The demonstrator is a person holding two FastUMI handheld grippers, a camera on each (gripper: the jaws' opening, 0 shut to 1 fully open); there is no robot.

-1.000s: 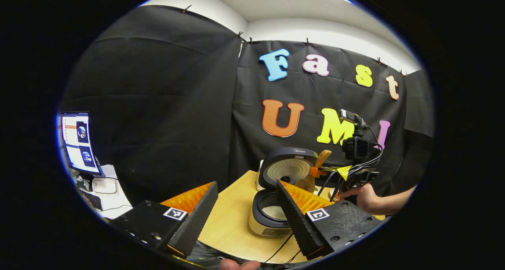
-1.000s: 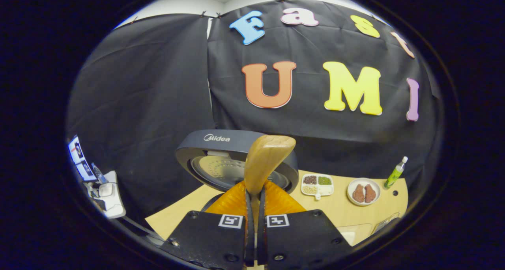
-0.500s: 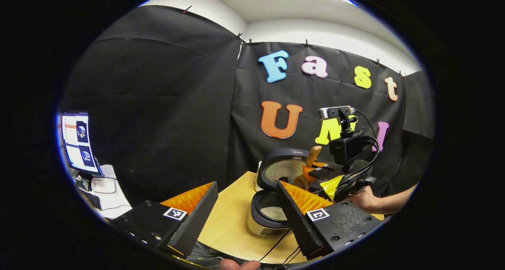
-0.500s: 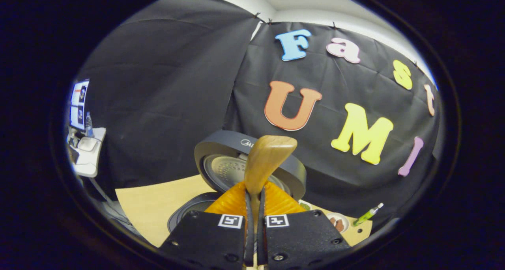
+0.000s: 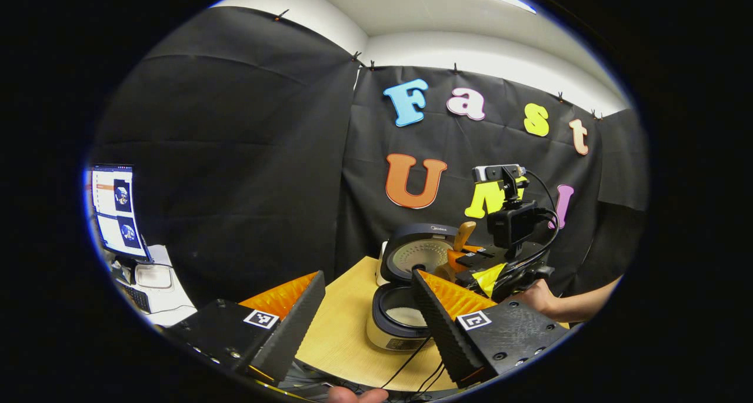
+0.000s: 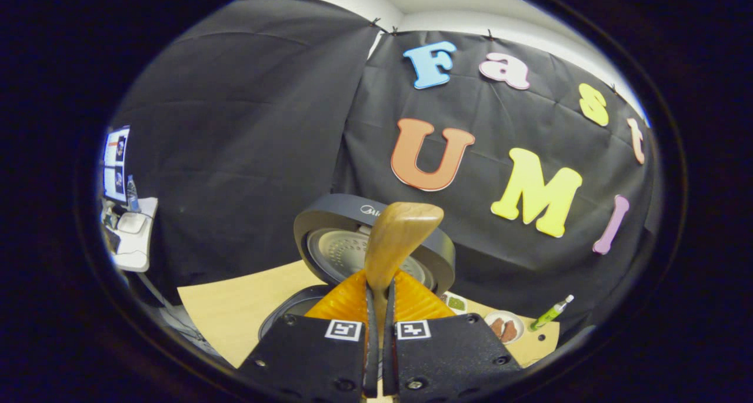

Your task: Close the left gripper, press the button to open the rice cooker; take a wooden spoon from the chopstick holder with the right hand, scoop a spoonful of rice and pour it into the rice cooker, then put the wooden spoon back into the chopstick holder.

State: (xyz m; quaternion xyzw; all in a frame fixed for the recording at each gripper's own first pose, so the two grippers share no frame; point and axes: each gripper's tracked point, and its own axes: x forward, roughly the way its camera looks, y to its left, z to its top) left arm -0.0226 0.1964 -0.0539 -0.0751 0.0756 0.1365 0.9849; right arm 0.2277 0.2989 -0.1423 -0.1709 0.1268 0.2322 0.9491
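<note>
We see our right tool (image 6: pixel 376 309) squeezing the wooden spoon (image 6: pixel 397 244) with its 2 fingers, right above the open rice cooker (image 5: pixel 406 297) on the counter (image 5: pixel 344 326). Our left tool (image 5: pixel 367 315) is wide open, holding nothing.

On the light wooden table (image 5: pixel 347 326), the cream rice cooker with a dark rim (image 5: pixel 395 323) stands open. Its round dark lid (image 5: pixel 419 253) sticks up at the back, at twelve o'clock from the pot, like a wall. The right gripper (image 5: pixel 457 260), pinching a tan wooden spoon (image 6: pixel 395 244), hangs over the pot's three o'clock side and fills that way in. Black cables (image 5: pixel 412 362) cross the near table edge. Bare table lies open at nine o'clock from the cooker, where the left gripper (image 5: pixel 367 312) has its fingers spread wide.
</note>
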